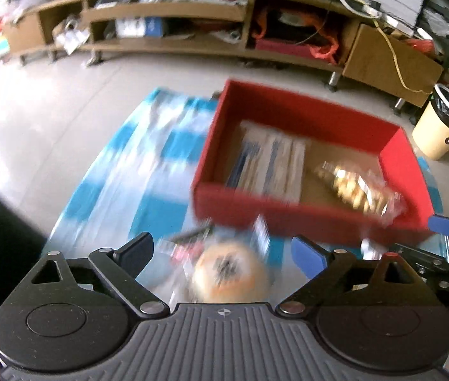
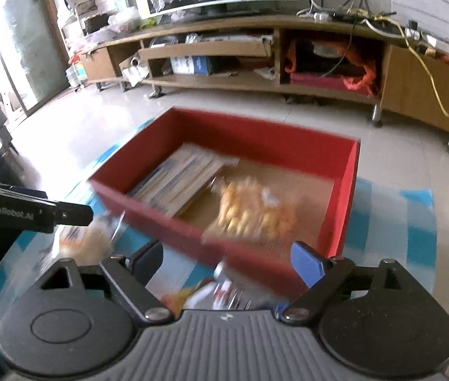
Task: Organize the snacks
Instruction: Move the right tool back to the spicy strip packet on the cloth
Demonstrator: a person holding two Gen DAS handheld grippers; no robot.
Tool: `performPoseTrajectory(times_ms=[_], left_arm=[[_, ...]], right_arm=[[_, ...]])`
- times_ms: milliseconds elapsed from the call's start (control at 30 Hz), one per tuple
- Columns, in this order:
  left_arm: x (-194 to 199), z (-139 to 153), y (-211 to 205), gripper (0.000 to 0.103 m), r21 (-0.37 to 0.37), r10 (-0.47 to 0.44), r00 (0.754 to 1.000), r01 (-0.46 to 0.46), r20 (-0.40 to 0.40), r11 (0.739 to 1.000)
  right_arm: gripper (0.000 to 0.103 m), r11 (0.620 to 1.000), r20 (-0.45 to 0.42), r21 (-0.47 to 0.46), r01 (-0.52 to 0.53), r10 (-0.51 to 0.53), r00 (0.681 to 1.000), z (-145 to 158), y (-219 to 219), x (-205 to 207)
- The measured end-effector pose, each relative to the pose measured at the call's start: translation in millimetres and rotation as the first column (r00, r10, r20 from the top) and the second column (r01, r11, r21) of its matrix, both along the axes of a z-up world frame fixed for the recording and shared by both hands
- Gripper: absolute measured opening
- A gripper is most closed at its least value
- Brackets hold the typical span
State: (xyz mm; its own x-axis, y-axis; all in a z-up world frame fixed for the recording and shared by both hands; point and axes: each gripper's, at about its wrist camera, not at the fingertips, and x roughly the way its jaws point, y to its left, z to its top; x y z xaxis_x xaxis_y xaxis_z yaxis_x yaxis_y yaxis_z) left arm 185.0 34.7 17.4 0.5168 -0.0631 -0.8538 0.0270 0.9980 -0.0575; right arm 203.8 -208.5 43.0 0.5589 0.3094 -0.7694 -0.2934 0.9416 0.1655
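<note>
Inside the red box (image 1: 396,155), as seen from the left wrist camera, lie two items: one flat rectangular cardboard-coloured package (image 1: 272,162) with dark blue stripes, against the left wall, and one crinkled clear bag of golden snacks (image 1: 356,187), toward the right near corner. The box is rectangular and open-topped, with matte red walls and a brown base. It stands on a glossy sheet (image 1: 148,158) checked in blue and white. Just in front of the box's near wall, one round, pale orange bun-like snack in clear wrap (image 1: 230,273) lies on the sheet between the fingers of the left gripper (image 1: 222,254). The jaws stand wide apart and press on nothing. One blue pad of the right gripper (image 1: 448,226) shows at the box's right near corner. Motion blur smears all near items.

Inside the red box (image 2: 348,190), as seen from the right wrist camera, the same two items appear: the striped package (image 2: 180,177) to the left and the bag of golden snacks (image 2: 253,212) at the centre near the near wall. Left of the box, the left gripper (image 2: 65,214) hangs beside the wrapped round snack (image 2: 84,241). The right gripper (image 2: 227,262) is spread wide and clamps nothing; blurred wrappers (image 2: 221,295) lie on the sheet (image 2: 415,222) below it, in front of the box. Their number cannot be told.
</note>
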Motion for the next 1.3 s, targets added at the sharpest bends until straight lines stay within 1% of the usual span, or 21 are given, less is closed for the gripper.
performPoseTrajectory(times_ms=[100,267,433,500,567,667,767,867,933,1000,1067,1133,1300], left_arm=[[-23.8,-8.8,15.4,0.097,-0.021,0.036,0.999,-0.037,-0.037,0.999],[-55.3,-25.7,31.6,0.097,-0.046,0.074,0.992,-0.079,-0.105,0.996],[-77.6,-27.9,38.2,0.097,-0.092,0.087,0.989,-0.098,-0.119,0.991],[-88.7,-31.1,39.2,0.098,-0.104,0.093,0.988,-0.106,-0.121,0.989],[-97.7,-36.9,40.3,0.098,-0.121,0.094,0.985,-0.112,-0.142,0.986],[-108.7,-42.8,38.3,0.098,-0.133,0.084,0.983,-0.106,-0.161,0.985],[-118.1,-44.4,37.5,0.098,-0.142,0.074,0.983,-0.098,-0.167,0.985],[-125.8,-45.0,38.7,0.098,-0.152,0.070,0.984,-0.095,-0.166,0.984],[-129.2,-45.3,39.7,0.098,-0.166,0.065,0.984,-0.093,-0.168,0.982],[-130.7,-45.0,41.0,0.099,-0.177,0.059,0.984,-0.089,-0.166,0.980],[-130.8,-43.4,42.4,0.099,-0.187,0.059,0.985,-0.089,-0.159,0.978],[-131.1,-42.7,43.6,0.099,-0.200,0.062,0.986,-0.093,-0.157,0.975],[-130.3,-40.7,45.0,0.099,-0.224,0.062,0.986,-0.096,-0.157,0.970]], right_arm=[[0.087,1.000,-0.034,0.013,-0.005,0.006,0.999,-4.1,3.6,-26.7],[0.087,1.000,-0.085,-0.001,-0.005,0.005,0.996,-13.6,10.1,-75.8],[0.087,1.000,-0.157,0.005,0.025,-0.024,0.987,-24.4,8.5,-122.0],[0.087,0.998,-0.202,0.025,0.049,-0.042,0.978,-29.4,6.6,-142.1],[0.087,0.997,-0.247,0.045,0.069,-0.056,0.967,-34.1,6.6,-160.5],[0.087,0.997,-0.282,0.030,0.071,-0.060,0.958,-37.1,13.3,-184.3],[0.087,0.999,-0.308,0.000,0.043,-0.041,0.950,-40.5,26.7,-202.1],[0.087,0.998,-0.334,-0.063,-0.016,-0.005,0.943,-51.2,43.2,-218.1],[0.087,0.991,-0.335,-0.131,-0.031,-0.015,0.942,-60.3,50.0,-224.2],[0.091,0.989,-0.353,-0.145,-0.032,-0.021,0.935,-69.1,50.5,-225.1],[0.102,0.989,-0.350,-0.144,-0.028,-0.025,0.936,-71.7,51.3,-224.6],[0.103,0.988,-0.356,-0.149,-0.029,-0.026,0.934,-75.7,54.3,-224.6],[0.103,0.971,-0.350,-0.234,-0.056,-0.030,0.936,-80.2,70.2,-224.8]])
